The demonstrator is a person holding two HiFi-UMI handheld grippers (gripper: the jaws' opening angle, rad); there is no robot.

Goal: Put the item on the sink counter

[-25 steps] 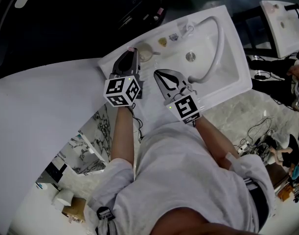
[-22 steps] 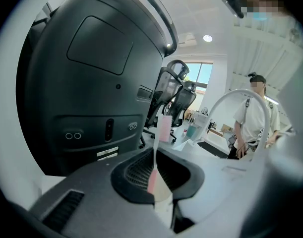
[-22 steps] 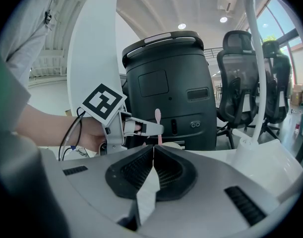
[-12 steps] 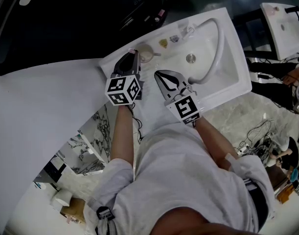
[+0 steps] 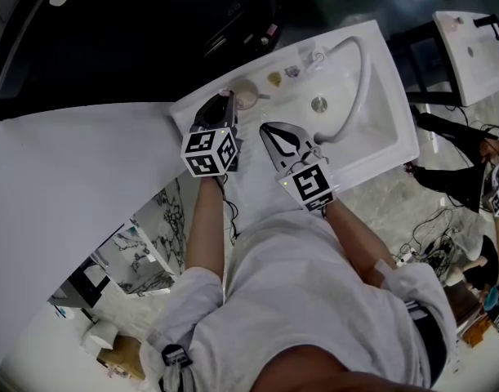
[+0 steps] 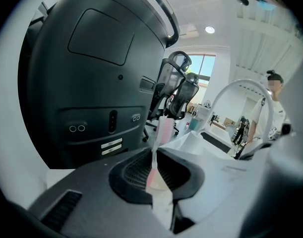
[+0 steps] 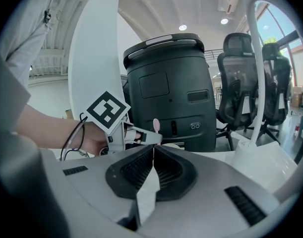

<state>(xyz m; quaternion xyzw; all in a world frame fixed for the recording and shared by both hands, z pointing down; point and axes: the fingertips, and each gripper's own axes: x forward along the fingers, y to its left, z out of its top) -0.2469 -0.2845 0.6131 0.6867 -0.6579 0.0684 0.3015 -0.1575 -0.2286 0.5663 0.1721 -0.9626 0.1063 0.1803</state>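
A thin pink toothbrush-like item (image 6: 160,129) stands upright between the jaws of my left gripper (image 6: 154,155), which is shut on it. In the head view that gripper (image 5: 220,107) hovers over the left end of the white sink counter (image 5: 372,149), beside a pale round cup (image 5: 246,95). My right gripper (image 5: 270,127) is shut with nothing in it, just right of the left one, over the basin's near edge. In the right gripper view the jaws (image 7: 153,157) meet, and the pink item's tip (image 7: 155,125) sticks up from the left gripper (image 7: 141,137).
A white arched faucet (image 5: 355,76) curves over the basin and its drain (image 5: 318,103). Two small objects (image 5: 274,78) lie on the back rim. A big dark machine (image 6: 91,83) stands behind the sink. A second white sink (image 5: 470,51) is at the far right.
Nothing clear: the head view shifts slightly, and both grippers keep their places over the sink's left end.
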